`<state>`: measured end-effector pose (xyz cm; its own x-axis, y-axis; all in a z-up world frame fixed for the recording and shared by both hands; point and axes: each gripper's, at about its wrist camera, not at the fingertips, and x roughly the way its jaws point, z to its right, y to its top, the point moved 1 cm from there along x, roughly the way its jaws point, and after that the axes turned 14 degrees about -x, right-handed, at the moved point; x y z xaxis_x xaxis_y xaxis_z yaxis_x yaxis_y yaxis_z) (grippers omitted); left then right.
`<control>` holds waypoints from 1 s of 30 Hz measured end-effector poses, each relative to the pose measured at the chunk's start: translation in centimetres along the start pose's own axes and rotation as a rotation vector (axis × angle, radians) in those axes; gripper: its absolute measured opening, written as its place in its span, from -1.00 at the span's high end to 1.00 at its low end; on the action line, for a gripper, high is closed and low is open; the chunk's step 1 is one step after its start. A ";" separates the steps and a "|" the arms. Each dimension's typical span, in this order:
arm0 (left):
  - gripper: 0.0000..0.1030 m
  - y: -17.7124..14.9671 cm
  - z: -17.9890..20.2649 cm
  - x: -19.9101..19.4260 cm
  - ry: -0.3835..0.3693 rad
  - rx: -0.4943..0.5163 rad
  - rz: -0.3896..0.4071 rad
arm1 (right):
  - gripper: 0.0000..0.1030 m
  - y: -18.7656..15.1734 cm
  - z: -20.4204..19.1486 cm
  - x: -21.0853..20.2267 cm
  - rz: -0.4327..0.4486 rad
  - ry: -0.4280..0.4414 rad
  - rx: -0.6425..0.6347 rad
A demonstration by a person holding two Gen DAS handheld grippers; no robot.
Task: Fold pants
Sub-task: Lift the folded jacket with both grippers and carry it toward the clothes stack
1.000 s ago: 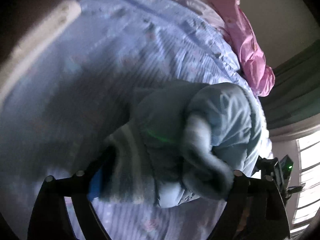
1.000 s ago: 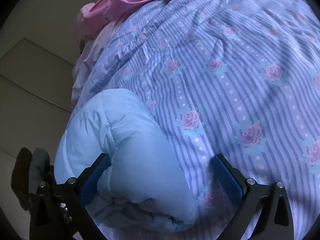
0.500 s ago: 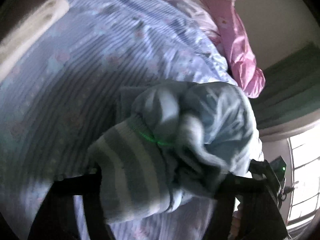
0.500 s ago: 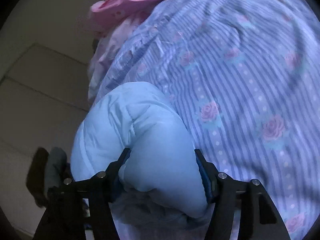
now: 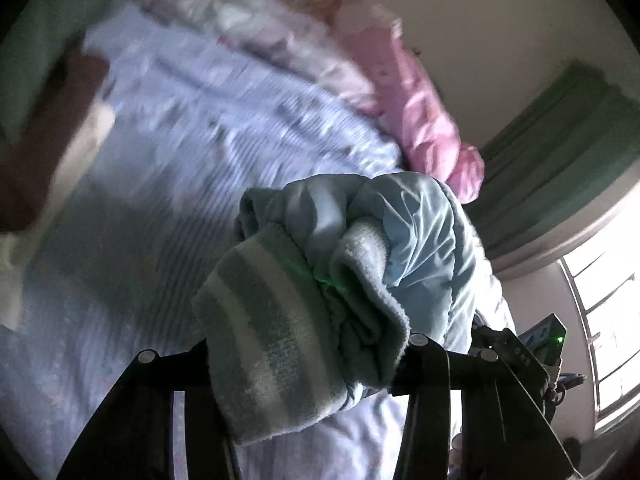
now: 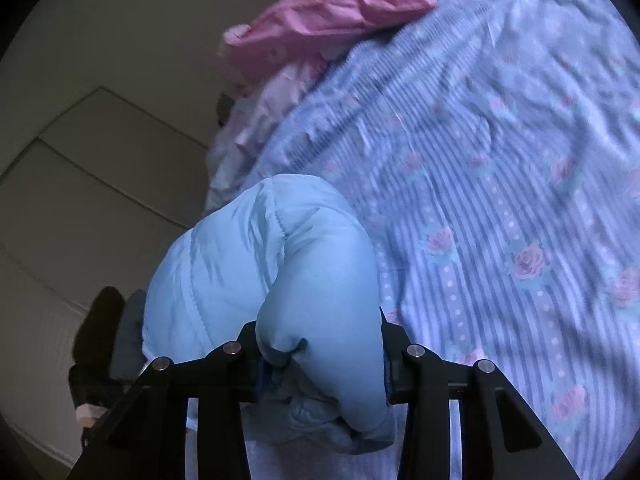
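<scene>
Pants [image 6: 256, 276], pale blue, quilted and puffy with a stitched seam, are bunched into a thick roll that fills the lower centre of both views, its long axis running from the bottom edge up toward mid-frame. Behind and around them the bedsheet [image 6: 500, 208], lilac-striped with pink roses and lightly wrinkled, takes the whole right half of the right wrist view with open cloth on that side; its left border falls away to a plain panelled surface in the left of the frame. In the left wrist view the sheet is blurred and spreads across the left and centre. A shiny pink crumpled quilt [image 6: 332, 12] lies along the sheet's far edge at upper centre; it shows again at upper right of centre in the left wrist view [image 5: 424, 112]. The right gripper [image 6: 320, 364] has its jaws pressed in on the smooth padded end of the roll. The left gripper [image 5: 308, 360] is clamped on the other end, where a fuzzy striped knit cuff [image 5: 268, 336] in grey-green and cream sticks out toward the lower left.
</scene>
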<state>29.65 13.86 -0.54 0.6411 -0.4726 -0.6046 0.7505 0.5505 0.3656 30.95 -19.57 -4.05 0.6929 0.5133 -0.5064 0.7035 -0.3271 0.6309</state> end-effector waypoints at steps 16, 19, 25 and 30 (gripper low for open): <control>0.11 10.8 3.4 -27.6 0.120 0.145 0.385 | 0.22 4.2 -23.9 -1.5 0.111 0.348 -0.165; 0.11 13.7 1.5 -31.0 0.160 0.110 0.429 | 0.22 4.6 -29.3 1.1 0.081 0.417 -0.186; 0.11 18.4 -3.1 -33.8 0.202 0.048 0.451 | 0.22 3.9 -36.8 6.2 0.040 0.489 -0.204; 0.11 20.9 -6.2 -33.7 0.223 0.035 0.437 | 0.22 3.3 -39.7 9.1 0.012 0.470 -0.234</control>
<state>22.74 45.61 23.09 0.8503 -0.0414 -0.5246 0.4261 0.6392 0.6402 33.34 15.53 16.77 0.5167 0.8289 -0.2141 0.6049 -0.1765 0.7765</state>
